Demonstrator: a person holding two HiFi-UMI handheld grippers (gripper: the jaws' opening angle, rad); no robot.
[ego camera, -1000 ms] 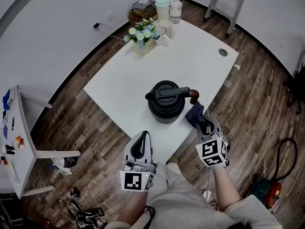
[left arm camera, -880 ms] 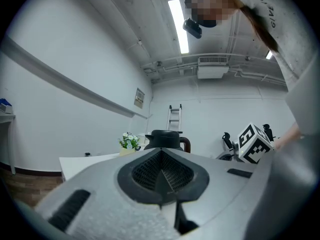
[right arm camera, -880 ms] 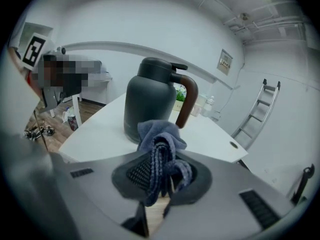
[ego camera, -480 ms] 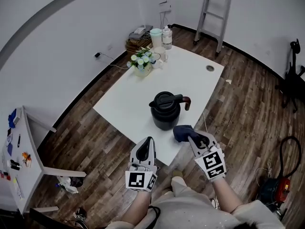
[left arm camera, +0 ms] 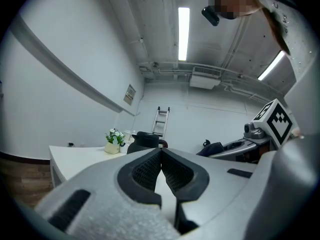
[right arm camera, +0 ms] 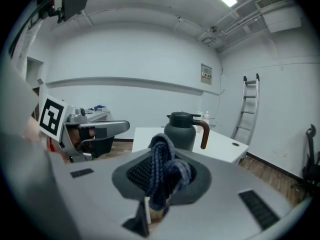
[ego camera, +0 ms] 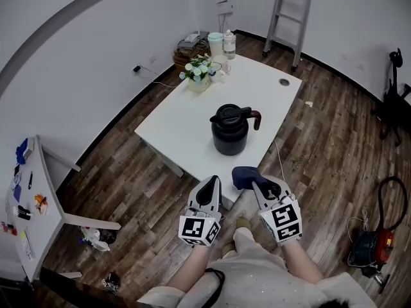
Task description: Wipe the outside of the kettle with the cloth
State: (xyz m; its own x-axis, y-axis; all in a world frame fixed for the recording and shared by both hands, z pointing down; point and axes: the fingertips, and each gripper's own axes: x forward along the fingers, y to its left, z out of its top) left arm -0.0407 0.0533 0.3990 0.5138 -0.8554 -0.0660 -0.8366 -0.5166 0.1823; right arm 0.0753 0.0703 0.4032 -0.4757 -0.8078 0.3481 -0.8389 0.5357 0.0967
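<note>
Cloth (right arm camera: 161, 174) is bunched between the jaws of my right gripper (ego camera: 259, 183), which are clamped on it so that a dark blue wad sticks out past the tips. I judge it is held that way to give me a soft pad to press against the kettle (ego camera: 230, 130) without the jaws themselves touching it. The kettle stands upright on the white table (ego camera: 186, 117), toward the edge nearest me, its brown handle (ego camera: 257, 117) pointing to my right. Both grippers hang off that near edge, well apart from the kettle, so no wiping is under way. My left gripper (ego camera: 210, 185) has its jaws pressed together with nothing between them, and I'd guess it is free to steady the kettle by the handle. The head view gives the layout — kettle, flower pot (ego camera: 198, 76) at the far end, grippers side by side — but not the grip itself. The right gripper view shows the cloth's ribbed folds pinched in the jaws, with the kettle straight ahead. The left gripper view shows its jaws meeting, the kettle just above them and the right gripper off to one side.
</note>
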